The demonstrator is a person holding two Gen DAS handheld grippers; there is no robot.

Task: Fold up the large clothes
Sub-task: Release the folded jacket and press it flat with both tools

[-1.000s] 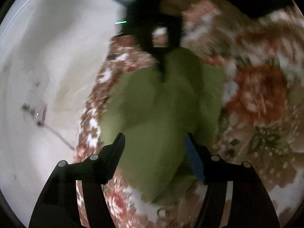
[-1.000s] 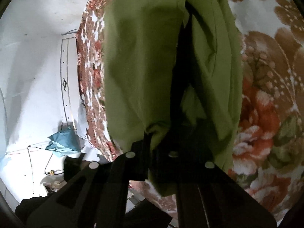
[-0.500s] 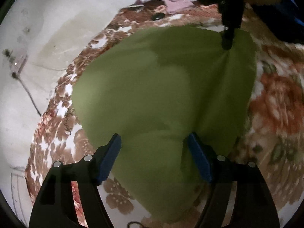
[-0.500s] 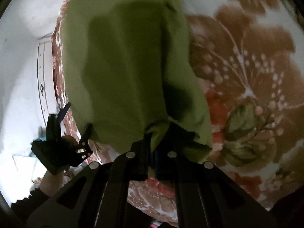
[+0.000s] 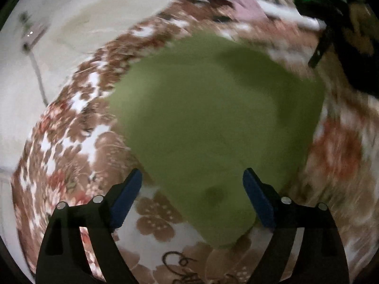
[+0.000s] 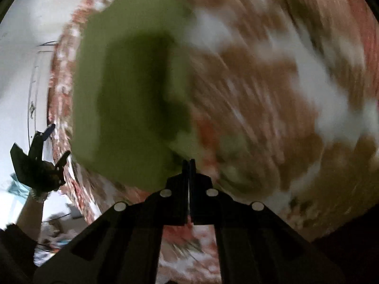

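Observation:
An olive-green garment lies spread flat on the floral bedspread, close to the bed's left edge. My left gripper hovers over the garment's near end. Its blue-padded jaws are opening wide and nothing is pinched between them. In the right wrist view the garment lies left of my right gripper, whose fingers are pressed together with no cloth in them. The left gripper shows there at the far left, held by a hand. Both views are motion-blurred.
The bed's edge curves along the left, with pale floor beyond it carrying a small device and cable. A pink cloth lies at the bed's far end. Loose clutter sits on the floor.
The right gripper let go of the garment's corner and drew away to the right. The garment dropped from hanging to lying flat. The left gripper's jaws spread wider as it swung sideways.

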